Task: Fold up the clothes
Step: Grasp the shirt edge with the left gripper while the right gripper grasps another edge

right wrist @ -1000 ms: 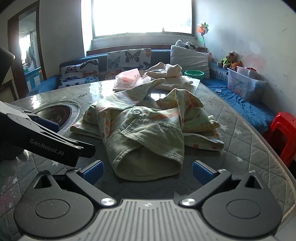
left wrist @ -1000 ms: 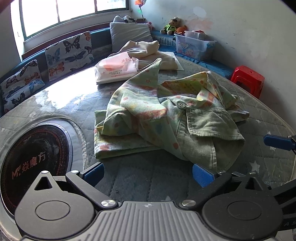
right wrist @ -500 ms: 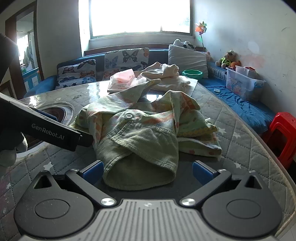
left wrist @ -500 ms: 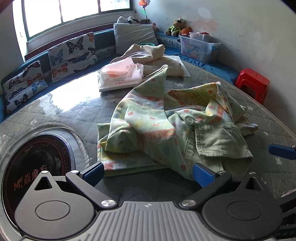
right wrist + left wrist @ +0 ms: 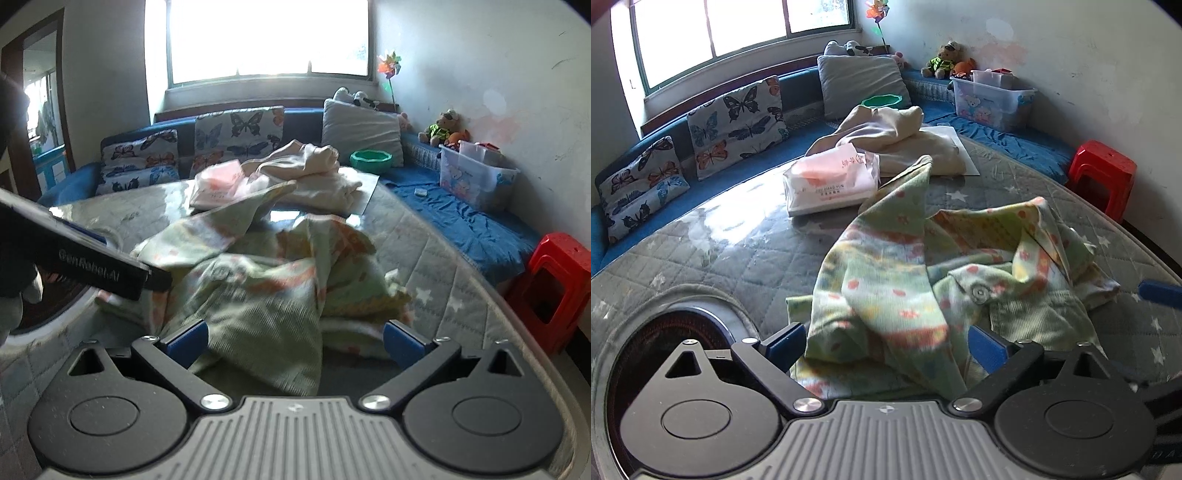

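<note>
Left gripper (image 5: pixel 886 345) is spread wide, both blue pads showing, nothing clamped. A fold of the garment (image 5: pixel 934 280) lies between the fingers at the near edge, but no pinch is made. Right gripper (image 5: pixel 293 341) is likewise spread wide and grasps nothing; the green corduroy part of the garment lies between its fingers.

The garment is a green printed child's piece with a snap button (image 5: pixel 979 292), lying crumpled in a heap on the quilted table (image 5: pixel 713 258), toward the near edge. One sleeve or corner points away toward the tissue pack (image 5: pixel 831 181). A beige garment (image 5: pixel 886 129) lies beyond, well apart from the working piece.

Judgement: the step in hand is the first grasp, ahead of spreading the heap flat. No fold is made yet.

Recommendations:
- Take a single layer at a hem or shoulder, not a bunch of layers; the heap overlaps itself and a deep bite will lift everything.
- Set the two grippers on opposite edges, well apart, so that drawing them outward opens the cloth.
- Keep the pads low to the table to catch the edge.
- Draw clear of the tissue pack.

Risk: the layers under the corduroy flap are hidden; which edge belongs to which panel cannot be told.
</note>
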Available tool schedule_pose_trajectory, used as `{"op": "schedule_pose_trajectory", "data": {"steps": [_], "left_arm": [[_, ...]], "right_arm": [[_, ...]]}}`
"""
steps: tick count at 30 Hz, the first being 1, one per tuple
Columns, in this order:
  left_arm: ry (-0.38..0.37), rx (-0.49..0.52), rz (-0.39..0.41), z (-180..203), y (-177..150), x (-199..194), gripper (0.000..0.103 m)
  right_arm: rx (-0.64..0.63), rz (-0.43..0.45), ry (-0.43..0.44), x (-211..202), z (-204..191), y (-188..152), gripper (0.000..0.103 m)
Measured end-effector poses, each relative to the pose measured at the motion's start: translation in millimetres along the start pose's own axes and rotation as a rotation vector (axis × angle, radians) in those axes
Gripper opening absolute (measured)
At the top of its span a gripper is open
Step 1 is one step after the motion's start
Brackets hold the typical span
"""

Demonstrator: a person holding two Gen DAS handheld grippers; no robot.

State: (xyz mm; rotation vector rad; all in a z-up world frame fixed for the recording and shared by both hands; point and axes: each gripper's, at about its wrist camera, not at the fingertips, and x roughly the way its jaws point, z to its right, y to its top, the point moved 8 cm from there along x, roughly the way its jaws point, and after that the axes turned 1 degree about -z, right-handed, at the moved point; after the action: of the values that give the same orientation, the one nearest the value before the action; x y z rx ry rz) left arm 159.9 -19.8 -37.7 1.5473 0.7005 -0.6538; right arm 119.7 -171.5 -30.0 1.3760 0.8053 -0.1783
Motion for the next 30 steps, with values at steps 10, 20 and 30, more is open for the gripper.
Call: {"op": "schedule_pose_trajectory", "data": {"steps": [10,20,30], "left_arm": [[0.009,0.069,-0.022,5.1,0.2,15.0,0.095],[0.010,0.056,-0.053,-5.8,0.1,26.0,0.055],[-0.037,-0.006,-0.033,-26.7,3.6,10.6,0.015]], "right_arm": [[-0.004,0.008,-0.029,40.8,16.5,33.2,0.086],[0.040,-0.033,-0.030,71.0,31.1,35.9,0.049],[0.047,0.007,-0.018,54.4,35.9,40.6,0.006]]}}
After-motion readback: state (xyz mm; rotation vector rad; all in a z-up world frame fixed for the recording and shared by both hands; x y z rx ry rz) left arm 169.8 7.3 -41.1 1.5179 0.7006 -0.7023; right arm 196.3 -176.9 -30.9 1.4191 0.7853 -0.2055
